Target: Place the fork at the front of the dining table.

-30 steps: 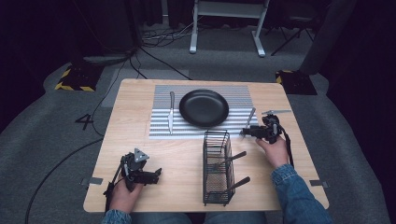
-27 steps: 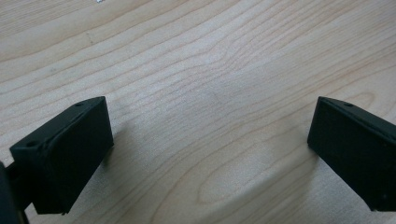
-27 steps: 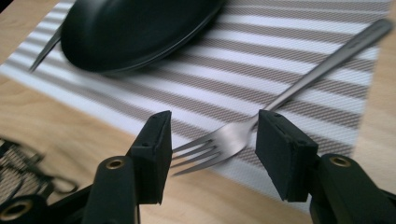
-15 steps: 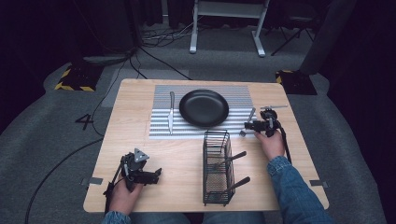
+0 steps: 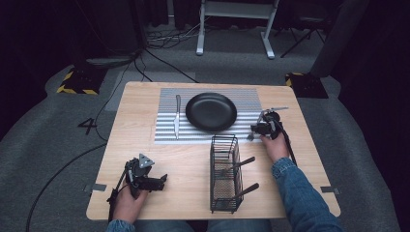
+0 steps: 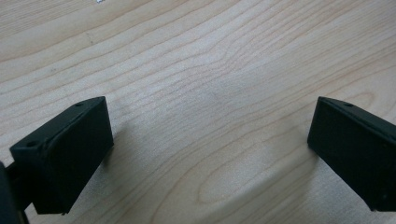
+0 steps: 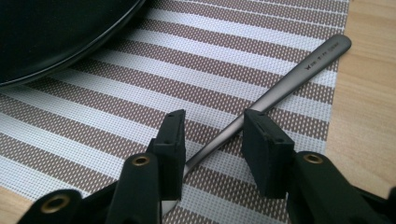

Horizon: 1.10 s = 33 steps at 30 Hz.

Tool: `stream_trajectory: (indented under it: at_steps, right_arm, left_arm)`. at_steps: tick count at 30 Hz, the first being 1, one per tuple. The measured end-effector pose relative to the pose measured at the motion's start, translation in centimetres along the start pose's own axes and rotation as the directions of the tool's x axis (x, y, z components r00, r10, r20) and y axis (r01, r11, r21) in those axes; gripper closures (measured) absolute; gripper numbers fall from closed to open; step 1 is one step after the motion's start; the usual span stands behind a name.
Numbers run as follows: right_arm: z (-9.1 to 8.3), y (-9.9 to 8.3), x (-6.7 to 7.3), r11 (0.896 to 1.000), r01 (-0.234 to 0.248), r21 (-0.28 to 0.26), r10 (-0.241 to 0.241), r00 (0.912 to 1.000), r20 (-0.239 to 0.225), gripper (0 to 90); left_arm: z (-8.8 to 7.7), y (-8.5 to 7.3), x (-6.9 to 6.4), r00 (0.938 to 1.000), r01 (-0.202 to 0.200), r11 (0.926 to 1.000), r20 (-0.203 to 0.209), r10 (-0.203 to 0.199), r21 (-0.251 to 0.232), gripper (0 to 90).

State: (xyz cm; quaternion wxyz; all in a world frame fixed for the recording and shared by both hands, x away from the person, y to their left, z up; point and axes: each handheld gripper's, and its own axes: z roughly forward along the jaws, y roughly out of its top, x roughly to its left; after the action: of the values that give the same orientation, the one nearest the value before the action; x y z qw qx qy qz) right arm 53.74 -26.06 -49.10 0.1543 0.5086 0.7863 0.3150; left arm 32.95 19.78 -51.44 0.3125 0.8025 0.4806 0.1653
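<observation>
Closing around the slim matte-grey metal utensil handle [image 7: 280, 88], the right tongs [image 7: 212, 140] are straddling it at a narrow gap, the jaws having just been drawing together, with the handle between them but neither pad yet pressing on it, so far as the right gripper view shows. That utensil is lying flat on the brown-and-white striped woven placemat [image 7: 116, 154], just right of the round black plate [image 5: 211, 111], its handle end reaching toward the light wooden tabletop [image 5: 183, 159]. Judging the step as a pick-up: the pads are needing to sink low to the mat and square up across the handle, since it is crossing the gap at a slant and could pivot or skate. Squeezing slowly should be keeping it from flipping. The left tongs [image 6: 210, 149] are standing wide over bare wood, holding nothing. The black wire cutlery basket [image 5: 225, 174] is lying near the front edge.
</observation>
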Motion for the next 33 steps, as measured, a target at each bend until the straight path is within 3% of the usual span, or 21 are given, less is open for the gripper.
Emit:
stream_trajectory:
  at_steps: [9, 18, 19, 23, 24, 28, 33]
  right_arm:
    - [0.9, 0.9, 0.6, 0.999, 0.052, 0.004, -0.052, 0.9986, 0.003, 72.6]
    - [1.4, 1.6, 0.9, 0.998, 0.066, 0.014, -0.066, 0.9978, -0.002, 74.2]
    - [1.1, 1.6, 0.9, 0.998, 0.063, -0.001, -0.063, 0.998, -0.01, 67.4]
    - [0.0, 1.6, 0.7, 0.999, 0.038, -0.026, -0.039, 0.9985, -0.037, 59.7]
    - [-1.0, 1.4, 0.6, 0.999, 0.027, -0.047, -0.03, 0.9984, -0.048, 56.1]
    - [-2.9, 0.7, 0.6, 0.998, 0.025, -0.062, -0.031, 0.9957, -0.087, 50.1]
    - [-4.9, -0.7, 1.2, 0.996, 0.051, -0.067, -0.059, 0.992, -0.112, 48.9]
  left_arm:
    - [0.0, 0.0, 0.0, 1.0, 0.002, 1.0, -0.003, -0.002, -0.002, 0.3]
    - [0.0, 0.0, 0.0, 1.0, 0.002, 1.0, -0.003, -0.002, -0.002, 0.2]
    - [0.0, 0.0, 0.0, 1.0, 0.002, 1.0, -0.003, -0.002, -0.002, 0.2]
    - [0.0, 0.0, 0.0, 1.0, 0.002, 1.0, -0.003, -0.002, -0.001, 0.3]
    - [0.0, 0.0, 0.0, 1.0, 0.001, 1.0, -0.004, -0.001, -0.001, 0.3]
    - [0.0, 0.0, 0.0, 1.0, 0.001, 1.0, -0.003, -0.001, -0.001, 0.3]
    - [0.0, 0.0, 0.0, 1.0, 0.002, 1.0, -0.003, -0.002, -0.001, 0.3]
